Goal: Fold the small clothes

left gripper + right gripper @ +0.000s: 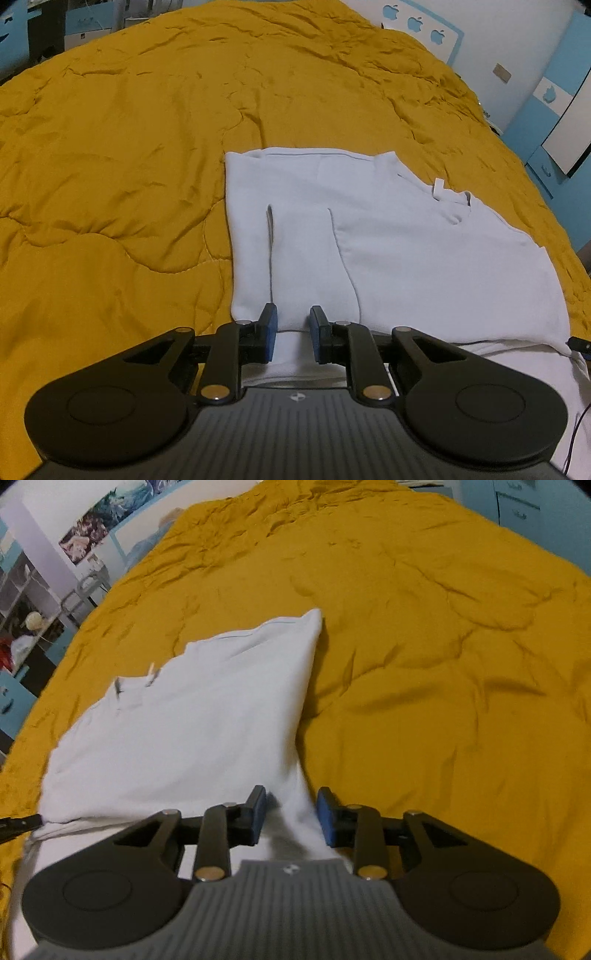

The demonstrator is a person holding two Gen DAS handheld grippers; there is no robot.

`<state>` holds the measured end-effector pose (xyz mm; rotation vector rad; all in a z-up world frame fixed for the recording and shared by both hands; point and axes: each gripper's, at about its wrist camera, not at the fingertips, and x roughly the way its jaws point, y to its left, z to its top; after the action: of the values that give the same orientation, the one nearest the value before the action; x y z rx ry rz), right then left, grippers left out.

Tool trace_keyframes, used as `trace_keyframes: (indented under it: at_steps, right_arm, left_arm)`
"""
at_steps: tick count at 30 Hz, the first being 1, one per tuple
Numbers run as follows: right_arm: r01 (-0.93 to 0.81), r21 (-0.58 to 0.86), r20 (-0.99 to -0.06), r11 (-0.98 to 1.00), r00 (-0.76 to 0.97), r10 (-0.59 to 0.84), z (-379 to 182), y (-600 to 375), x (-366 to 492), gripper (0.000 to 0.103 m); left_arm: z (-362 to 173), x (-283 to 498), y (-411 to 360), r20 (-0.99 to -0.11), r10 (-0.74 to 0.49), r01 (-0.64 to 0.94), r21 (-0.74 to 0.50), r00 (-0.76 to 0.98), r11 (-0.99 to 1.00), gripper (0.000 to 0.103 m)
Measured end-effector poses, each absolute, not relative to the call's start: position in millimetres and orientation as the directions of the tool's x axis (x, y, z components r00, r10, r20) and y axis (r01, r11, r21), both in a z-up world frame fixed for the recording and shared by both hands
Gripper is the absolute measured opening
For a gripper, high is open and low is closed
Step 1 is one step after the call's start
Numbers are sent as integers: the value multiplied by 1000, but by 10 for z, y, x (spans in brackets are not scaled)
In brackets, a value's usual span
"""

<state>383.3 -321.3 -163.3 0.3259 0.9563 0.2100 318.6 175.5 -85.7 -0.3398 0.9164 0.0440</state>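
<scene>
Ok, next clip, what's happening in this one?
A person with handheld tongs in each hand is folding a white T-shirt spread on a mustard-yellow quilt. Its sleeves are already folded in over the body. The left tongs and right tongs both sit at the shirt's near edge, jaws apart with white fabric between them; neither looks pinched shut. The collar and its label lie toward the far side.

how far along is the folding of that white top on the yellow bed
Partly done: the white top lies on the yellow quilt with its sides and a sleeve already folded inward. In hand: the left gripper and right gripper sit open around the near hem. Left: probably gripping the hem and folding it toward the collar.
</scene>
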Motion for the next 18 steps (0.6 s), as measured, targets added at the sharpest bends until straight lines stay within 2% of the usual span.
trace_keyframes:
  at_steps: [1,3,5,6,9,11,14,18]
  right_arm:
    - [-34,372,-756,927,568,325,-1618,-3231,3798,38]
    - [-38,386,-750,922,569,337,-1625,-3247,3771,36]
    - [-38,348,-774,937,553,310,-1702,-3203,3766,4]
    - [-36,311,-787,950,550,278,-1722,-3178,3769,2]
    - [-26,281,-755,959,611,238,-1589,-3211,3721,0]
    - [-13,329,-732,944,628,264,-1551,-3313,3697,0]
    - [24,342,-769,939,582,265,-1749,-3362,3747,0]
    - [73,384,-772,920,572,277,-1812,-3418,3734,0]
  left_arm:
    - [-866,3188,1750,-787,-104,-181,-265,608,947,20]
    - [-910,3207,1746,-795,-97,-191,-260,599,947,20]
    - [-934,3201,1738,-798,-88,-208,-260,596,943,17]
    - [-925,3194,1727,-798,-78,-215,-253,598,943,15]
    - [-904,3193,1684,-813,-48,-205,-203,581,957,9]
    - [-933,3208,1662,-821,-38,-191,-177,570,966,8]
    - [-993,3232,1671,-835,-30,-197,-164,550,967,8]
    - [-954,3181,1664,-847,6,-195,-116,532,974,8]
